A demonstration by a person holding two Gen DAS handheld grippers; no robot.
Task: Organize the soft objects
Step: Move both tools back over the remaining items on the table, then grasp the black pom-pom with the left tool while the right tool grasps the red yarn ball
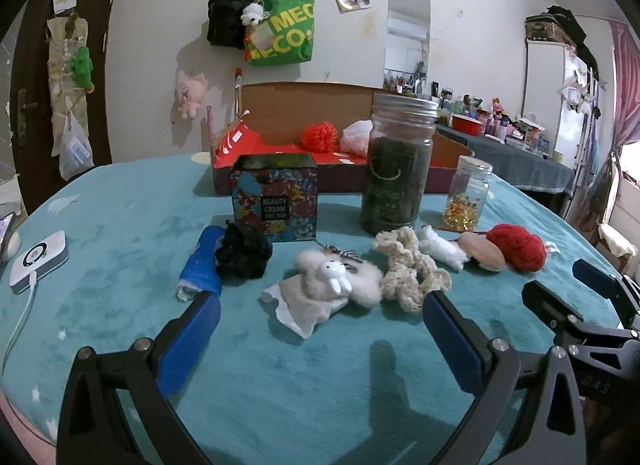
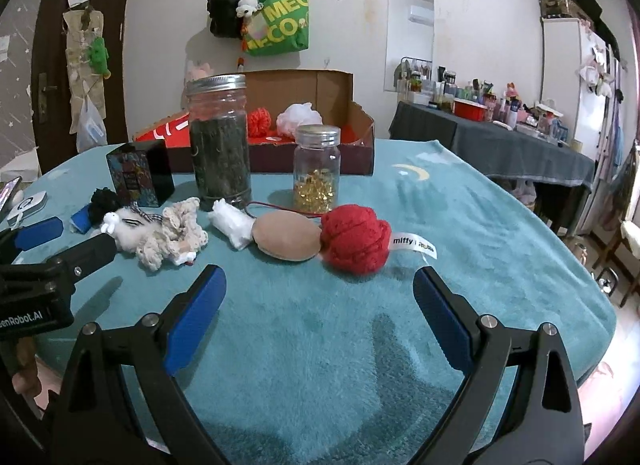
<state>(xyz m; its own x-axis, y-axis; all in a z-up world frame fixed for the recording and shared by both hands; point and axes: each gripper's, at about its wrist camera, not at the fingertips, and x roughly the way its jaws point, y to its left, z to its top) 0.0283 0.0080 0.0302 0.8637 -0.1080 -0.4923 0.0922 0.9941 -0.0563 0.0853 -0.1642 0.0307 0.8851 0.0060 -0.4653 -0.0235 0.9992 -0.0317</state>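
A row of soft things lies on the teal blanket: a blue cloth roll (image 1: 202, 263), a black scrunchie (image 1: 243, 252), a white fluffy rabbit toy (image 1: 338, 277) on a tissue, a cream knitted scrunchie (image 1: 408, 271), a white plush piece (image 1: 442, 249), a beige pad (image 2: 286, 235) and a red knitted ball (image 2: 355, 239) with a "miffy" tag. An open cardboard box (image 1: 280, 101) behind them holds another red knit ball (image 1: 319, 137) and a pale puff (image 1: 358, 137). My left gripper (image 1: 320, 311) is open just short of the rabbit toy. My right gripper (image 2: 318, 283) is open just short of the red ball.
A tall jar of dark leaves (image 1: 398, 163), a small jar of yellow capsules (image 1: 468, 193) and a patterned "Beauty Cream" box (image 1: 276, 203) stand between the soft things and the cardboard box. A white device with a cable (image 1: 38, 261) lies at the left edge. Bags hang on the wall.
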